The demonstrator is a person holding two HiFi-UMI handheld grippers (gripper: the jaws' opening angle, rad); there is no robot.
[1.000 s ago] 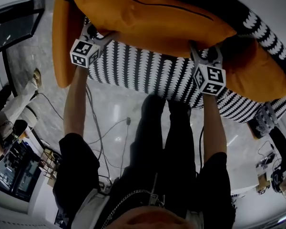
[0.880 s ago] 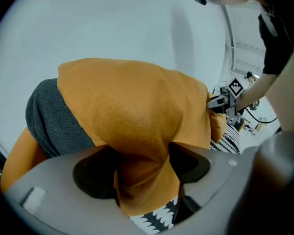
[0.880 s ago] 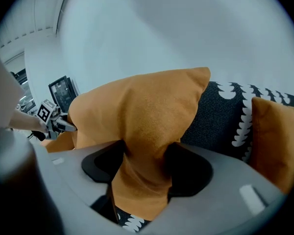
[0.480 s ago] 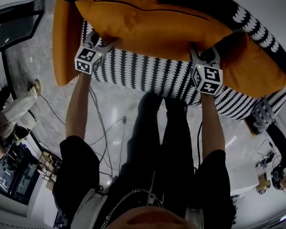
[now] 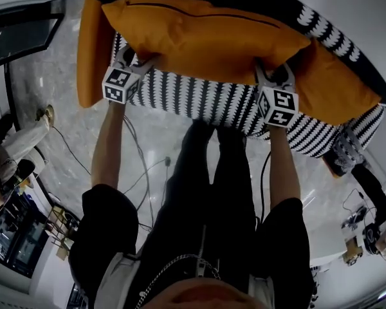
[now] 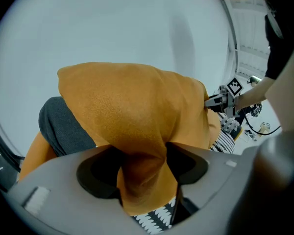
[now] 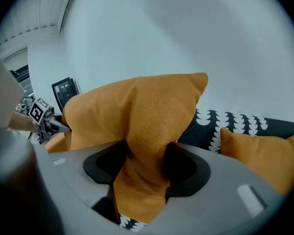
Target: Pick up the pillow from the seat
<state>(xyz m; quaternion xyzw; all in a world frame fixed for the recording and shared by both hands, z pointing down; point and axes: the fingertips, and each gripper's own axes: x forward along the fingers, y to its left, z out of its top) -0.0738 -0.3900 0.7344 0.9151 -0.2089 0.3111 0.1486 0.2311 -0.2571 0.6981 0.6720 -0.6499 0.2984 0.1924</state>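
Observation:
A long orange pillow (image 5: pixel 206 37) hangs above the black-and-white patterned seat (image 5: pixel 212 98) of a sofa. My left gripper (image 5: pixel 134 62) pinches the pillow's left corner (image 6: pixel 142 180), its jaws having just closed further with the fabric bunched between them. My right gripper (image 5: pixel 270 76) pinches the right corner (image 7: pixel 142 175) the same way, its jaws also just closed further on the cloth. In each gripper view the orange fabric (image 7: pixel 137 116) fills the gap between the pads. The pillow (image 6: pixel 132 106) is stretched between both grippers.
Two more orange pillows lie on the sofa, one at the left end (image 5: pixel 91 50) and one at the right end (image 5: pixel 338 85). A dark grey cushion (image 6: pixel 63 129) shows behind. Cables (image 5: pixel 138 172) trail across the glossy floor (image 5: pixel 64 108). The person's legs (image 5: pixel 212 172) stand close to the seat.
Both grippers have risen with the pillow, lifting it off the seat. The pillow's corners are now squeezed tighter between the jaws.

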